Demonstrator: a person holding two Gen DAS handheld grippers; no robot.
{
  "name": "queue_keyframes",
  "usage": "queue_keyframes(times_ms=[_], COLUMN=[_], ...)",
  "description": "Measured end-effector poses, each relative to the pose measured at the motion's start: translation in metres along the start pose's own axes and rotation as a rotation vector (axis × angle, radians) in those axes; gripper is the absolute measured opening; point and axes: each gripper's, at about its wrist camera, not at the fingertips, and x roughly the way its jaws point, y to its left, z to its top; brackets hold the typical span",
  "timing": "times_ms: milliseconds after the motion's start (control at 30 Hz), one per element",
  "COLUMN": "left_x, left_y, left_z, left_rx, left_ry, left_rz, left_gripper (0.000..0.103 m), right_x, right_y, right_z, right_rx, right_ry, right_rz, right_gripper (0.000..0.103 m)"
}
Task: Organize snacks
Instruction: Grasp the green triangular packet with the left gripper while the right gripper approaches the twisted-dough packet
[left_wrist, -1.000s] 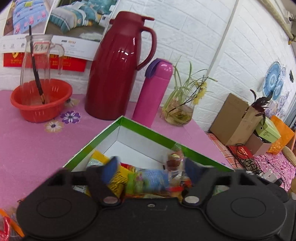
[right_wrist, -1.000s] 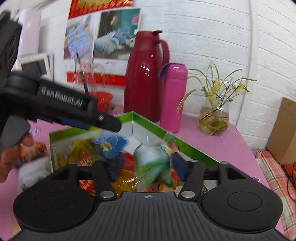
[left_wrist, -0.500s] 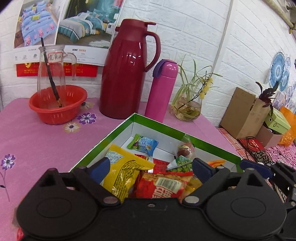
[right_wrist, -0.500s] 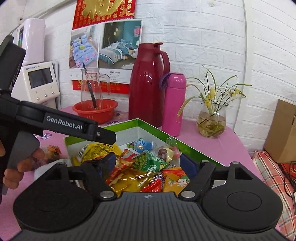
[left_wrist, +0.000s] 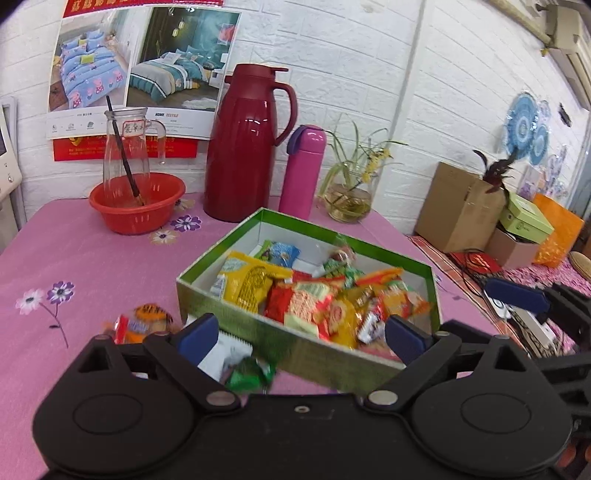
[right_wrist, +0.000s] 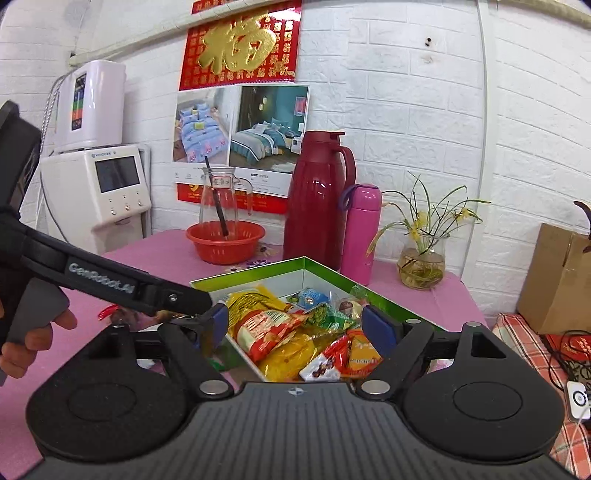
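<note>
The box (left_wrist: 236, 317) sits on the pink surface (left_wrist: 92, 258), heaped with snack packets (left_wrist: 306, 299), so most of the sorting looks done. A few strays lie outside its near left wall: an orange packet (left_wrist: 147, 317), a white one (left_wrist: 225, 354) and a green one (left_wrist: 251, 373).

The left claw (left_wrist: 301, 336) hangs wide open and empty over that corner, likely placed to collect them. The right claw (right_wrist: 293, 325) is also spread open with nothing in it, poised above the box.

1 second ago both claws were low in the box among blurred packets, a green one between the right claw's fingers. Now both have pulled back and up, and that packet (right_wrist: 328, 317) lies in the pile.
</note>
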Motion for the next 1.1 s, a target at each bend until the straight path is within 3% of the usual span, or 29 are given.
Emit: queue_keyframes(times_ms=[233,433,600,633,733,800,933,1100], left_x=[-0.035,-0.051,-0.057,-0.058,-0.056,-0.052,-0.042,-0.013], left_y=[0.008,0.017,0.027,0.029,0.031,0.031,0.028,0.021], left_z=[-0.058,-0.099,-0.114,-0.115,-0.116,-0.115,-0.104,-0.075], left_rx=[0.015,0.020,-0.017,-0.022,-0.026,-0.026,-0.001,0.079], left_ry=[0.049,0.071,0.093,0.096,0.101,0.102,0.080,0.031], left_rz=[-0.037,-0.025,-0.029,-0.026,-0.020,-0.019,-0.030,-0.025], left_gripper=[0.103,0.103,0.103,0.103,0.103,0.103,0.103,0.103], right_x=[-0.018,0.002,0.028,0.031,0.034,0.031,0.022,0.014], right_y=[0.008,0.006,-0.008,-0.009,-0.005,0.006,0.030,0.038], right_z=[-0.042,-0.073,-0.087,-0.089,-0.093,-0.095,-0.096,-0.089], right_rx=[-0.035,-0.083,-0.037,-0.027,-0.006,-0.017,-0.043,-0.042], right_ry=[0.108,0.215,0.273,0.280,0.294,0.301,0.300,0.259], right_rz=[0.044,0.007,-0.034,-0.035,-0.004,0.044,0.152,0.177], right_gripper=[0.103,0.103,0.103,0.100,0.073,0.065,0.063,0.067])
